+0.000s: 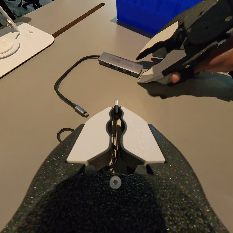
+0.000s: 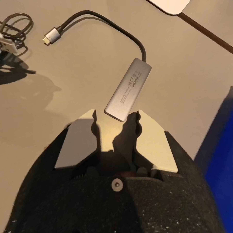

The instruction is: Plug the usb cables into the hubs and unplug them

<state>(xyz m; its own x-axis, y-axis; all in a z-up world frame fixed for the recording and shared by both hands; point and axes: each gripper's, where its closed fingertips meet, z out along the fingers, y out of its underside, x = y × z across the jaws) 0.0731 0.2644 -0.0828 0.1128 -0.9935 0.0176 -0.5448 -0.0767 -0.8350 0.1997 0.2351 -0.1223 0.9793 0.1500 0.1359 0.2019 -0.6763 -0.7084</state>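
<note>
A grey USB hub (image 1: 121, 64) lies flat on the beige table (image 1: 163, 126), its row of ports facing my left gripper. The hub's own black cable (image 1: 63, 80) curves left and ends in a loose silver plug (image 1: 82, 112). My left gripper (image 1: 116, 107) is shut on a black USB cable plug (image 1: 116, 102), silver tip pointing forward, well short of the hub. My right gripper (image 1: 141, 69) is open at the hub's right end. In the right wrist view the hub (image 2: 128, 90) has its near end just between the open gripper (image 2: 116, 112) fingertips, not gripped.
A blue bin (image 1: 145, 15) stands behind the hub and shows at the right in the right wrist view (image 2: 220, 138). A white stand base (image 1: 18, 44) sits at the back left. A dark strip (image 1: 78, 20) runs across the table. Coiled black cable (image 2: 16, 29) lies by the left gripper.
</note>
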